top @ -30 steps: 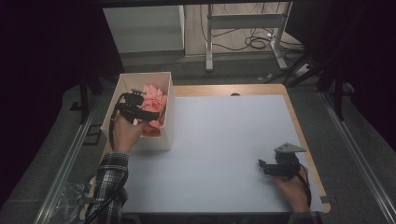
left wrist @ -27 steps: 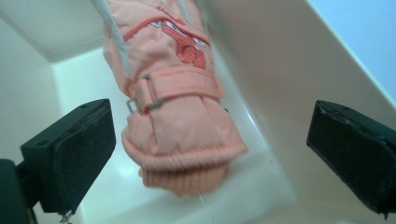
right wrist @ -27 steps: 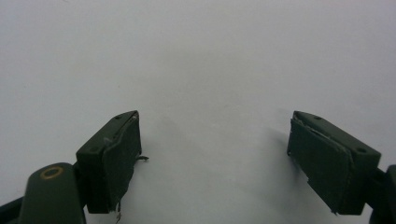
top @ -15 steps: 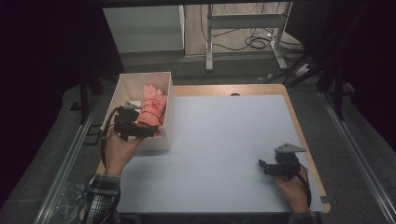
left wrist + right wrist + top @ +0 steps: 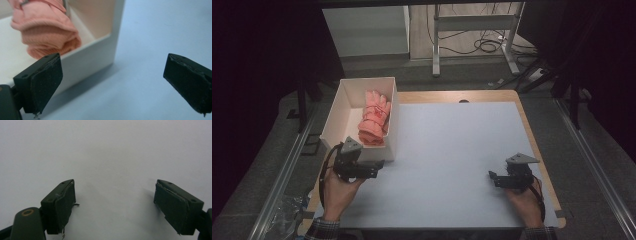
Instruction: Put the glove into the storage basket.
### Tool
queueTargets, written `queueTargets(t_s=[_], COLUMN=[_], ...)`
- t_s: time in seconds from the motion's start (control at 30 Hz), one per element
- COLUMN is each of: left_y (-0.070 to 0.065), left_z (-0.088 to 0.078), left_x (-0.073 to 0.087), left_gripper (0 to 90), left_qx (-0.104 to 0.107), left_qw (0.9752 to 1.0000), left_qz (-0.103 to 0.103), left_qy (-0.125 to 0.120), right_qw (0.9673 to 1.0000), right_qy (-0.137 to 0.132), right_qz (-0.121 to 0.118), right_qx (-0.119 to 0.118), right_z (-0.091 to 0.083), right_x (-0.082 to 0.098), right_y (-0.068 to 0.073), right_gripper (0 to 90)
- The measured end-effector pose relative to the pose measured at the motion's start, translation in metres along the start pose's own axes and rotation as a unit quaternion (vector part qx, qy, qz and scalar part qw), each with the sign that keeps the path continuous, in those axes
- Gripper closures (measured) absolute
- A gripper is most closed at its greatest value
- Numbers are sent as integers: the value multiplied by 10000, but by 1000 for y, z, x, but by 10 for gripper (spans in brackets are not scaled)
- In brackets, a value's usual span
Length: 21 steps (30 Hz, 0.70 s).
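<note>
Pink gloves (image 5: 374,119) in box (image 5: 393,134); left gripper (image 5: 373,167) beside.

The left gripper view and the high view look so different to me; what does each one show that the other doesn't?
The left gripper view alone gives a close look at the ribbed knit of the pink glove and at the left gripper's two black pads, standing wide apart with nothing between them.

The high view alone gives the whole white box, both hands, the right gripper low on the right, and the floor and cables beyond the table.

Both share the pink glove lying inside the box, the box's near corner, and the pale table surface beside it.
</note>
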<state>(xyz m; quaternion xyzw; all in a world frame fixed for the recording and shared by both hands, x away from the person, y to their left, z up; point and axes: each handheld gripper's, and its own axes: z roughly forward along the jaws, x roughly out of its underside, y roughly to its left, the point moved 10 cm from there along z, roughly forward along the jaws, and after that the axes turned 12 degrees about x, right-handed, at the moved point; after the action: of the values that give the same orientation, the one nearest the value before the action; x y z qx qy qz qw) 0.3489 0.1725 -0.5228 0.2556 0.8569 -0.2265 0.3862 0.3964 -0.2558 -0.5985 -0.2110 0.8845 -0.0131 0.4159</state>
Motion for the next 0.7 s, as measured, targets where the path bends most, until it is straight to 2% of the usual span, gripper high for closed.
queueTargets(t_s=[0.17,0.27,0.3,0.33,0.37,0.4,0.53,0.7], left_y=[-9,-13,-13,-14,-14,-14,-15,-15], left_z=[8,20,20,27,27,35,51,63], left_x=[21,36,36,45,45,53,70,83], left_gripper=[27,26,26,26,26,26,26,23], left_qx=[100,191,191,246,246,263,184,63], left_qw=[9999,9998,9998,9996,9996,9995,9990,9978], left_qz=[42,7,7,-34,-34,-53,-23,31], left_qy=[12,71,71,113,113,176,417,659], right_qw=[10000,10000,10000,10000,10000,10000,10000,10000], right_qy=[1,-1,-1,-2,-2,-3,0,-1], right_qz=[-3,-2,-2,-2,-2,-2,2,-1], right_qx=[1,1,1,2,1,1,2,3], right_z=[0,0,0,0,0,0,0,0], right_x=[0,0,0,0,0,0,0,0], right_y=[0,0,0,0,0,0,0,0], right_gripper=[180,180,180,180,180,180,180,179])
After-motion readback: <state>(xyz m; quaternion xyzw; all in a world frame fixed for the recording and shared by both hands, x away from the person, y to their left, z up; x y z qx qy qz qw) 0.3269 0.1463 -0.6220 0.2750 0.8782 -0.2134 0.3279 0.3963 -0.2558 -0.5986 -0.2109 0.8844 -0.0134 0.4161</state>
